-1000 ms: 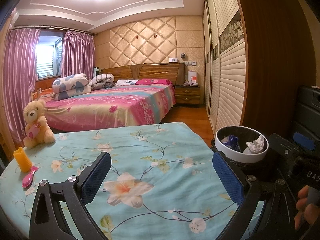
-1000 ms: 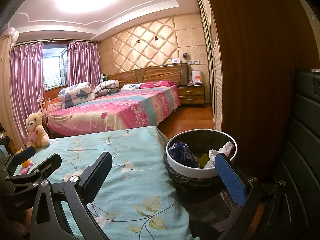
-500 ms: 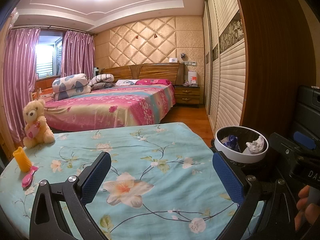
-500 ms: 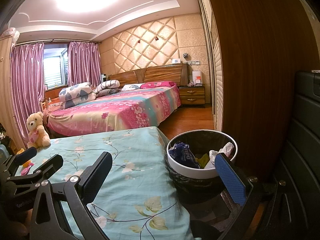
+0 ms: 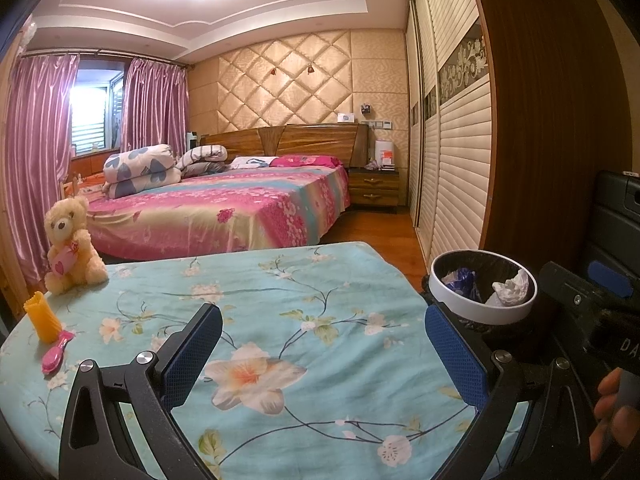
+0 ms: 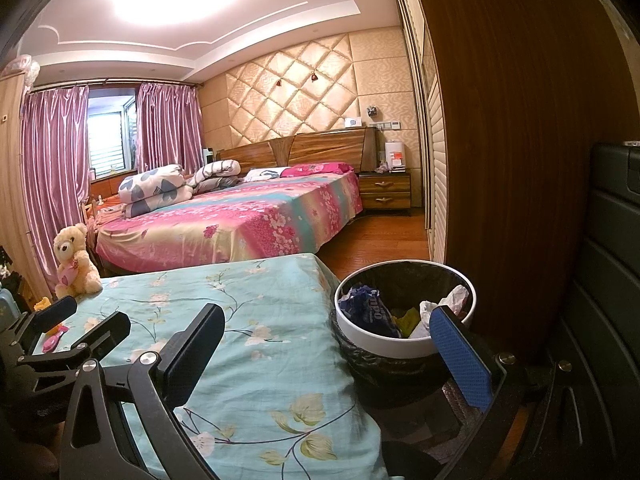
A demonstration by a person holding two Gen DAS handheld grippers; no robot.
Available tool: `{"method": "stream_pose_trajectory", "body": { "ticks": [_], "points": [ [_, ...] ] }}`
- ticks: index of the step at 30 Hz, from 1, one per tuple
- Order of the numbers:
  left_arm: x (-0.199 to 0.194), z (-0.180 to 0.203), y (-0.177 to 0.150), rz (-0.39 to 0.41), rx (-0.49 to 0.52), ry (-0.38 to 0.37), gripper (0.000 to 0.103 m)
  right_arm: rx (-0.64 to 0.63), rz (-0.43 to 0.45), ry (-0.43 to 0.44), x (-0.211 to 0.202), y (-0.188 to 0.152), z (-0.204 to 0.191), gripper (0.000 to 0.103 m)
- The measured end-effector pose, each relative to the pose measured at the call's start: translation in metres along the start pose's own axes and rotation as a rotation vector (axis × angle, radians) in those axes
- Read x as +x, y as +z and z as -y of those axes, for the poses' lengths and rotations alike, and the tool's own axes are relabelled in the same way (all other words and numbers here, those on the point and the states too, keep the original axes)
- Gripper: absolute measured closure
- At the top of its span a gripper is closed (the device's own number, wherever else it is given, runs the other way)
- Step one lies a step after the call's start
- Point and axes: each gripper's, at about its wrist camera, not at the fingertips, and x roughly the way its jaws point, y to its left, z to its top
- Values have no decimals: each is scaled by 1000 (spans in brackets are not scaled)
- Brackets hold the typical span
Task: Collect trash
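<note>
A white-rimmed trash bin (image 5: 480, 312) lined with a black bag stands right of the table; it also shows in the right wrist view (image 6: 404, 350). Inside lie a blue wrapper (image 6: 366, 310), white crumpled tissue (image 6: 454, 298) and a yellow scrap (image 6: 408, 316). My left gripper (image 5: 324, 354) is open and empty above the flowered tablecloth (image 5: 260, 320). My right gripper (image 6: 320, 354) is open and empty, its right finger in front of the bin's rim. The left gripper also shows in the right wrist view (image 6: 76, 328).
On the table's left stand a teddy bear (image 5: 70, 240), an orange cup (image 5: 42, 316) and a pink brush (image 5: 56, 354). A bed (image 5: 224, 208), nightstand (image 5: 374, 190) and wardrobe doors (image 5: 452, 152) lie beyond. A dark chair (image 6: 612, 280) is at right.
</note>
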Motion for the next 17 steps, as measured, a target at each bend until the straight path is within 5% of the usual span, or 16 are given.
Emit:
{"method": "stream_pose_trajectory", "body": {
  "ticks": [17],
  "points": [
    [15, -9, -4, -33, -19, -10, 1, 8, -54, 12, 16, -2, -1, 0]
  ]
}}
